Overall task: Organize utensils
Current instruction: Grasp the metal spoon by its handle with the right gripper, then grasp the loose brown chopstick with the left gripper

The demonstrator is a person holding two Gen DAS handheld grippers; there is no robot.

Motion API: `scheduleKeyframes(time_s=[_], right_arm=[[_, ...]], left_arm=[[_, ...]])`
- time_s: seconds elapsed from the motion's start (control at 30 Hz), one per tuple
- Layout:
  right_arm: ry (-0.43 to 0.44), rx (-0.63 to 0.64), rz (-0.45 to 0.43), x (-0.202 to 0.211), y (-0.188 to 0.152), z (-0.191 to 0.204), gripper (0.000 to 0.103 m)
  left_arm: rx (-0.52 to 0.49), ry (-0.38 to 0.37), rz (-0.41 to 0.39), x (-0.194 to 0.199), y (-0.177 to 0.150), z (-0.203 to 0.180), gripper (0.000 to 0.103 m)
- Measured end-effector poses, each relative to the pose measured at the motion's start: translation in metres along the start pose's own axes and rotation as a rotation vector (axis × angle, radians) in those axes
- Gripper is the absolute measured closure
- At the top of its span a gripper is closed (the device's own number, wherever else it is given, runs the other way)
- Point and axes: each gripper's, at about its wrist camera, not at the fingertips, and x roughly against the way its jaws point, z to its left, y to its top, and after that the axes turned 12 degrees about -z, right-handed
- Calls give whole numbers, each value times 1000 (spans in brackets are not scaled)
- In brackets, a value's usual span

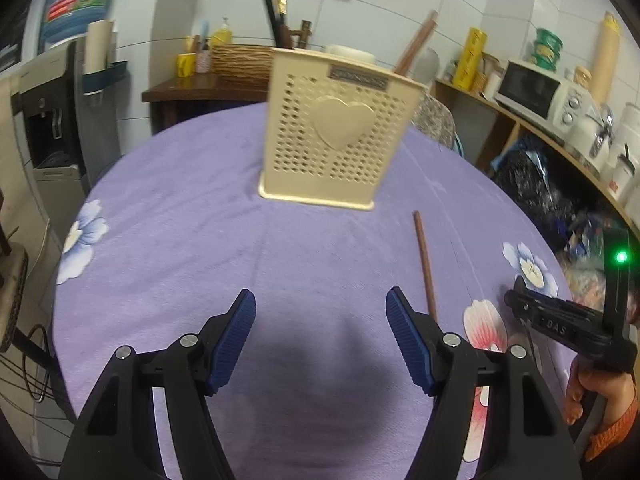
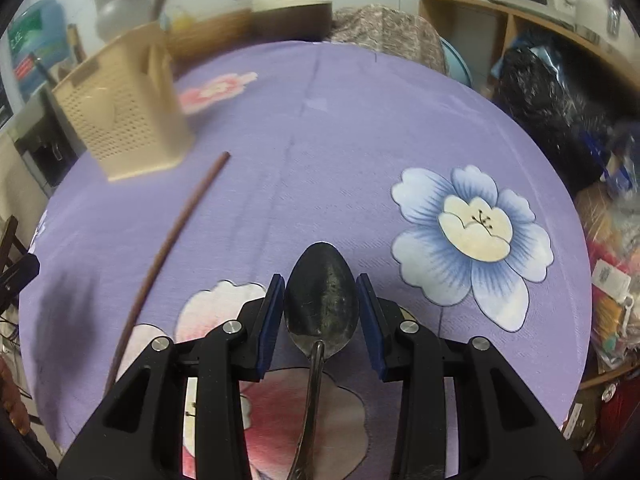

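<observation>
1. The table (image 1: 160, 240) has a purple cloth with big printed flowers, and a cream plastic utensil holder (image 1: 336, 136) with little holes and a heart on the front stands toward the far side. A couple of brown sticks poke out of its top right.
2. One loose brown chopstick (image 1: 425, 264) lies flat on the cloth, just in front of the holder and a bit to its right, not touching it.
3. The left gripper (image 1: 320, 340) hangs over bare cloth with its jaws spread wide and nothing between the blue pads. It's totally released.
4. The right gripper (image 2: 320, 312) is clenched around a metal spoon (image 2: 322, 304). The blue pads sit tight against both sides of the bowl, and the handle runs back between the arms toward the camera. The bowl's tip sticks out past the fingertips.
5. From the left camera you can see the right gripper's body off at the right edge, with a green light on it and a hand (image 1: 592, 392) in an orange sleeve holding it.
6. Whether the spoon is lifted off the cloth or resting on it, I can't tell.
</observation>
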Motion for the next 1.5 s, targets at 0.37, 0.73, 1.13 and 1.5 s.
scheduleKeyframes(time_s=[0.37,0.73,1.13,1.5], right_arm=[[-16,5,14,-1,-6,-3,57],[-19,1,12,1,-8,-7,56],[-58,22,20,0,-8,-1,56],[-67,29,12,-2,-7,-1,62]], left_arm=[[-91,-73,120,-34,-4,-38,35],[-233,-130,180,-109,18,-101,55],[-285,-67,202,-148,22,-112,77],[-235,-51,202,-153,24,-114,94]])
